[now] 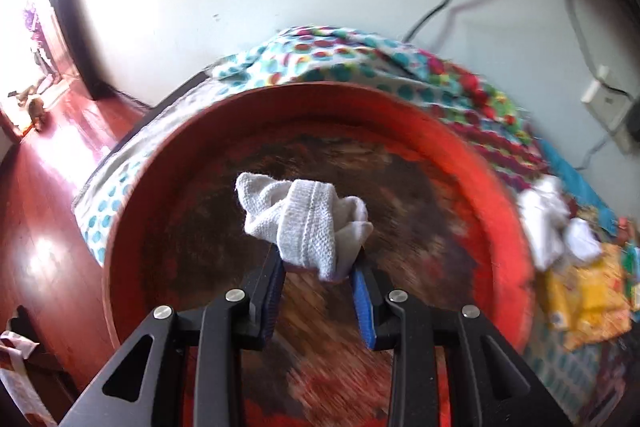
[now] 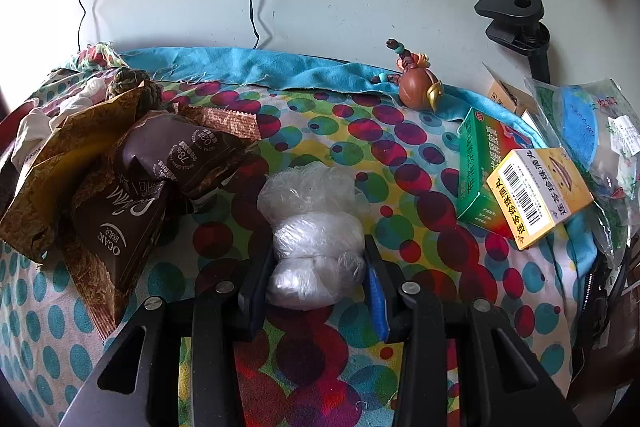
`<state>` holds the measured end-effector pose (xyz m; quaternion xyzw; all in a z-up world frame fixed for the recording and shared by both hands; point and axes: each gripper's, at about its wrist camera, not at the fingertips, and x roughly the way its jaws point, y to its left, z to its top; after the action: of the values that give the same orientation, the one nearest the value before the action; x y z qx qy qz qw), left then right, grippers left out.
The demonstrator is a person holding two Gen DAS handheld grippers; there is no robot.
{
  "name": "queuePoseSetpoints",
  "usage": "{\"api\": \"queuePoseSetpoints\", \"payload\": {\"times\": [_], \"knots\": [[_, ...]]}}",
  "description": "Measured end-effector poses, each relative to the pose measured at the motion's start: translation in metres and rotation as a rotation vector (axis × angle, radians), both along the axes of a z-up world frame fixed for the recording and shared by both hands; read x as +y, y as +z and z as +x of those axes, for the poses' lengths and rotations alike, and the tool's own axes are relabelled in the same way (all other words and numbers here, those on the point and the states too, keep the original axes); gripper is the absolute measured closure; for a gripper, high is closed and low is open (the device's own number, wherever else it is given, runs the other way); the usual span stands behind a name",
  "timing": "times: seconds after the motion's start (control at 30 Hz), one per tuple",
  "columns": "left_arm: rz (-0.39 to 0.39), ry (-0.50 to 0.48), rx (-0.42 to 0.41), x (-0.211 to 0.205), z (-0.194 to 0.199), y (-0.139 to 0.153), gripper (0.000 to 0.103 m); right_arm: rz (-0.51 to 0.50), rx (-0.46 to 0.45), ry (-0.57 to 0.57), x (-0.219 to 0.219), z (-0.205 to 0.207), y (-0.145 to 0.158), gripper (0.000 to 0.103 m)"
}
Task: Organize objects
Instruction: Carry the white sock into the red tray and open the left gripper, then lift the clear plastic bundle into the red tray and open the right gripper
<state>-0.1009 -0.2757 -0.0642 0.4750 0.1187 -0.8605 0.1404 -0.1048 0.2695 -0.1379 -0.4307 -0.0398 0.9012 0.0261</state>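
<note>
White knitted cloth, a balled sock (image 1: 306,223) by the look of it, is pinched in my left gripper (image 1: 320,277) and hangs over the middle of the red round basin (image 1: 496,195), which sits at the edge of the dotted bedspread (image 1: 360,59). My right gripper (image 2: 318,267) is clamped on a clear plastic-wrapped white bundle (image 2: 314,227) low over the spread, between the brown snack packets (image 2: 132,195) and the medicine boxes (image 2: 520,187). I judge the left hand to be at the drop-off step: next I need to part its jaws so the sock falls inside the rim, then bring the bundle to wherever it belongs.
</note>
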Motion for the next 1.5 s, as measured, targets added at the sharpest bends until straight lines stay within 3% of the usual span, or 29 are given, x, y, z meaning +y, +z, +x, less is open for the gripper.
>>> {"api": "queuePoseSetpoints", "payload": {"times": [0.47,0.6,0.77,0.93,1.2,1.27,1.5], "knots": [[0.055,0.028,-0.056,-0.056,-0.063,-0.021,0.071,0.023,0.000,0.000,-0.002,-0.001,-0.002,0.064],[0.007,0.022,-0.074,-0.059,-0.068,-0.024,0.068,0.029,0.000,0.001,-0.004,0.000,-0.001,0.064],[0.003,-0.005,-0.063,-0.057,-0.060,-0.026,0.053,0.030,0.000,0.002,-0.004,0.000,-0.001,0.063],[-0.062,-0.052,-0.058,-0.043,-0.046,-0.019,0.045,0.030,0.000,0.002,-0.004,0.001,-0.001,0.063],[-0.040,-0.011,-0.008,-0.021,-0.009,0.004,0.044,0.016,0.000,0.002,-0.003,0.001,0.001,0.063],[-0.046,-0.007,0.021,-0.005,0.008,0.011,0.044,0.010,-0.001,0.001,-0.003,0.001,0.001,0.063],[-0.085,-0.166,0.040,0.087,0.064,0.020,0.044,-0.003,0.001,0.007,-0.001,0.002,0.001,0.064]]}}
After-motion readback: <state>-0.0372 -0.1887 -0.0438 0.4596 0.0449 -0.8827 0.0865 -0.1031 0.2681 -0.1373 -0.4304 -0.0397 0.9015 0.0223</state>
